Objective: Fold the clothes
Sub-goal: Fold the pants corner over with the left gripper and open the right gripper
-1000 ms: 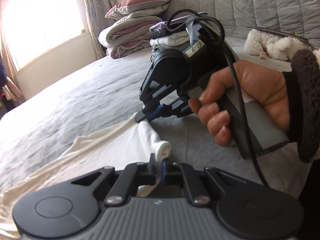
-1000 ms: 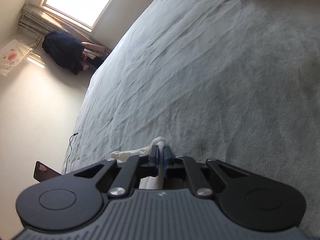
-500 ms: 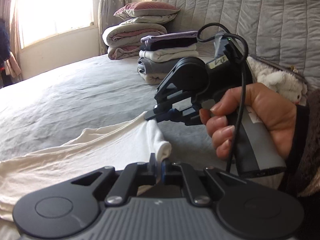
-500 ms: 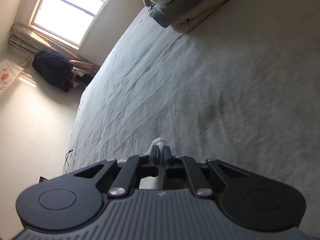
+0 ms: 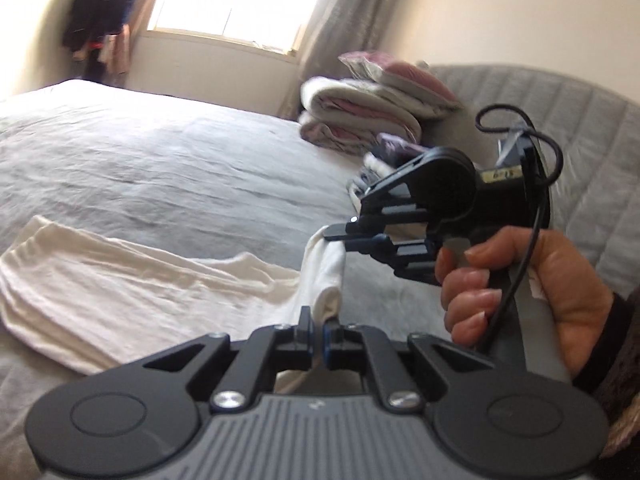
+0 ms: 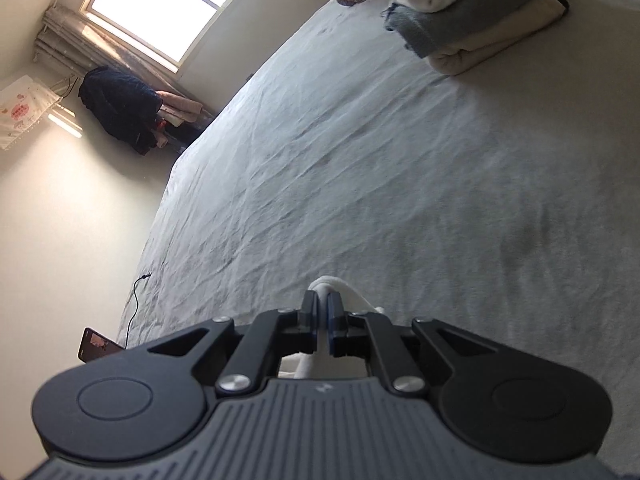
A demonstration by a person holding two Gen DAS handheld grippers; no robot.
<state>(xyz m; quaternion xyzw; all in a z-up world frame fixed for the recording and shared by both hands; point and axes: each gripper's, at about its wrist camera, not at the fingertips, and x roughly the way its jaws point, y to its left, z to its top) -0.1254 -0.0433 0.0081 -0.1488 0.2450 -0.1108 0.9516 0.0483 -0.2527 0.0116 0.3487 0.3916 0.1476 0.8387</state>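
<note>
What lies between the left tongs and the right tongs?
In the left wrist view, a short bunched strip of the cream garment runs from the left tongs to the right tongs; both are shut on it.

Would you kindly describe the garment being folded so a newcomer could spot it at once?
On the wide grey bed, nearest the camera, lies a cream garment. Unlike the folded stack by the headboard, it is spread flat, with one edge pinched by both tongs.

Surface: wide bed (image 5: 168, 168) covered by a wrinkled grey sheet.
Near left: cream cotton garment (image 5: 120, 292) spread flat on the sheet.
Far right: stack of folded grey, white and beige clothes (image 6: 472, 24); beyond it, rolled pink-and-white quilts (image 5: 360, 116) topped by pillows.
</note>
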